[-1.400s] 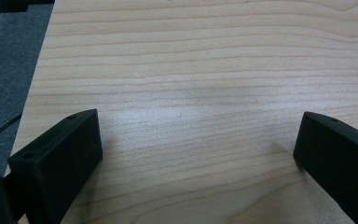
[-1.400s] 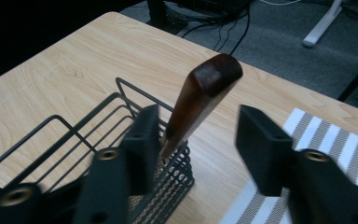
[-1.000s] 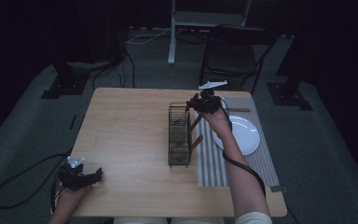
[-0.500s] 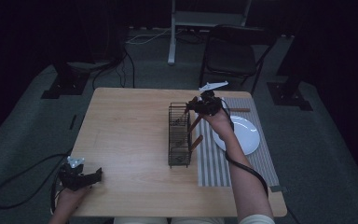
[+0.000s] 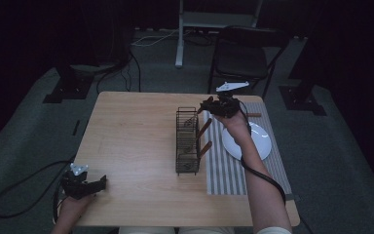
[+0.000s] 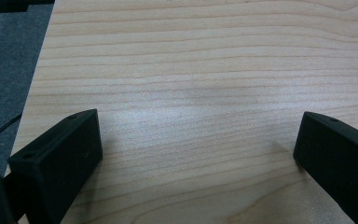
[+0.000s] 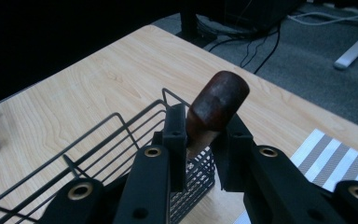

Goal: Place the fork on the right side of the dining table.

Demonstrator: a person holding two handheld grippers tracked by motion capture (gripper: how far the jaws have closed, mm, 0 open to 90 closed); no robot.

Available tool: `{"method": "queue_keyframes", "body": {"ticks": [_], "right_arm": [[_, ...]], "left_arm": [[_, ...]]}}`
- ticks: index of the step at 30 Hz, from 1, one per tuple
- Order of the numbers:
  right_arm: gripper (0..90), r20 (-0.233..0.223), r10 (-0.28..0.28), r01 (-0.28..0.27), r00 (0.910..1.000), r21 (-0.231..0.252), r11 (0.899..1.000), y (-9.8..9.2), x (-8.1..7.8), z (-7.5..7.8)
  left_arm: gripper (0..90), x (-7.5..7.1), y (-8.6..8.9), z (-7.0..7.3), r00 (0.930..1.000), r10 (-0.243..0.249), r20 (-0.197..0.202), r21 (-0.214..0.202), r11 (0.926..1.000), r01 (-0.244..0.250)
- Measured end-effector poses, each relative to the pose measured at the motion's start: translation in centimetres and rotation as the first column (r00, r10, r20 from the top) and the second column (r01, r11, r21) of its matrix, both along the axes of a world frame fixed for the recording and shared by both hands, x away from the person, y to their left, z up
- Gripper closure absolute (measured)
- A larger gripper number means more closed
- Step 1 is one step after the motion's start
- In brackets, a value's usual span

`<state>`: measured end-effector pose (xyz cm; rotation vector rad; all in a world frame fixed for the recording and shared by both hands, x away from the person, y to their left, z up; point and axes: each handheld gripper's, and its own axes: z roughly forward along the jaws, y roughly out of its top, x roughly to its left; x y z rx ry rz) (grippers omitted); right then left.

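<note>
While my left gripper [image 5: 100,183] rests low at the near left corner of the wooden table [image 5: 131,141], its jaws stand wide apart with nothing between them; in the left gripper view they frame only bare wood grain, with the table's edge and grey carpet off to one side. My left hand [image 5: 70,207] holds it at the table's front edge, and its cable trails off over the floor.

Toward the middle of the table stands a black wire rack [image 5: 187,141], long and narrow, running front to back. Two brown wooden handles lean out of its right side, tilted toward the striped mat [image 5: 233,165] that lies just beside it.

At the far end of the rack my right gripper [image 5: 208,105] hangs over the wire frame, my arm reaching across the mat. In the right gripper view its jaws are closed on a wooden handle [image 7: 214,109], dark reddish-brown with a rounded end that sticks up past the jaw tips, tilted; the lower part of the handle drops behind the jaws toward a fine mesh compartment of the rack, and I cannot tell whether it touches the wire.

On the mat's right side sits a white plate [image 5: 255,141], partly hidden by my right forearm.
</note>
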<state>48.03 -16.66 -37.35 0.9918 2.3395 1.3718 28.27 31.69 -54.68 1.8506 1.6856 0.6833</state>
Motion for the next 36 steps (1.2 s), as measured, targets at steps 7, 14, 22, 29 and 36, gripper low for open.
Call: {"method": "queue_keyframes", "body": {"ticks": [7, 14, 22, 29, 36], "right_arm": [[76.6, 0.045, 0.001, -0.002, 0.9990, 0.021, 1.000, -1.0, -1.3, 1.7], [76.6, 0.092, -0.009, 0.004, 0.9958, 0.053, 0.999, -2.4, -2.9, 3.8], [76.6, 0.142, -0.029, 0.019, 0.9894, 0.072, 0.997, -4.4, -4.7, 5.7], [76.7, 0.163, -0.066, 0.054, 0.9844, 0.074, 0.996, -6.4, -6.2, 6.3], [76.8, 0.150, -0.103, 0.095, 0.9833, 0.056, 0.994, -9.4, -9.0, 4.6]], "left_arm": [[1.4, 0.0, 0.0, 0.0, 1.0000, 0.000, 0.000, 0.000, 1.0000, 0.000], [1.4, 0.0, 0.0, 0.0, 1.0000, 0.000, 0.000, 0.000, 1.0000, 0.000], [1.5, 0.0, 0.0, 0.0, 1.0000, 0.000, 0.000, 0.000, 1.0000, 0.000], [1.4, 0.0, 0.0, 0.0, 1.0000, 0.000, 0.000, 0.001, 1.0000, 0.000], [1.4, 0.0, 0.0, 0.0, 1.0000, 0.000, 0.001, 0.000, 1.0000, 0.000]]}}
